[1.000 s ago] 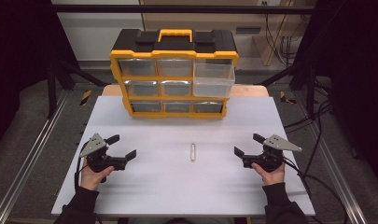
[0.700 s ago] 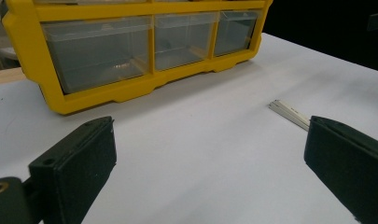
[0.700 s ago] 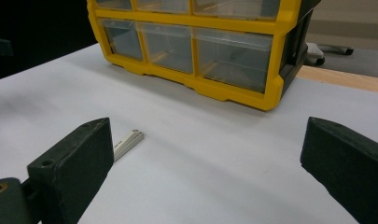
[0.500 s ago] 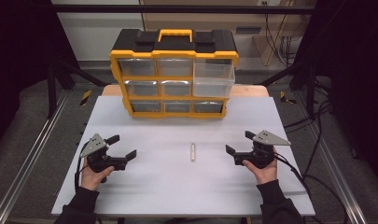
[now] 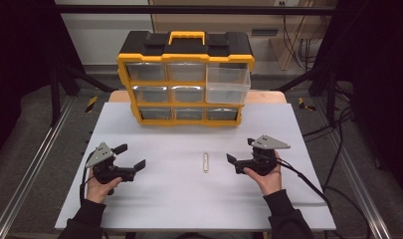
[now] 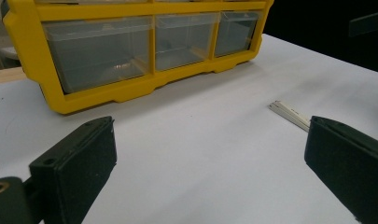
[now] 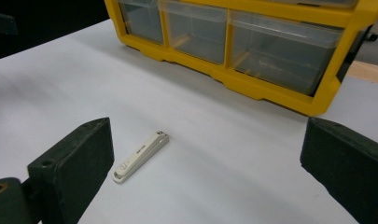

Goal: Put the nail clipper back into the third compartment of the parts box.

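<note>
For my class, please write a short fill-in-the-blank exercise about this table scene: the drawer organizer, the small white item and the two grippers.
1. The frame of the drawer organizer is black and ____.
2. The small white nail clipper lies flat on the ____ table.
3. The clipper lies nearer to the ____ gripper than to the other gripper.
4. The jaws of both grippers stand ____, holding nothing.

Missing words: yellow; white; right; open
</note>
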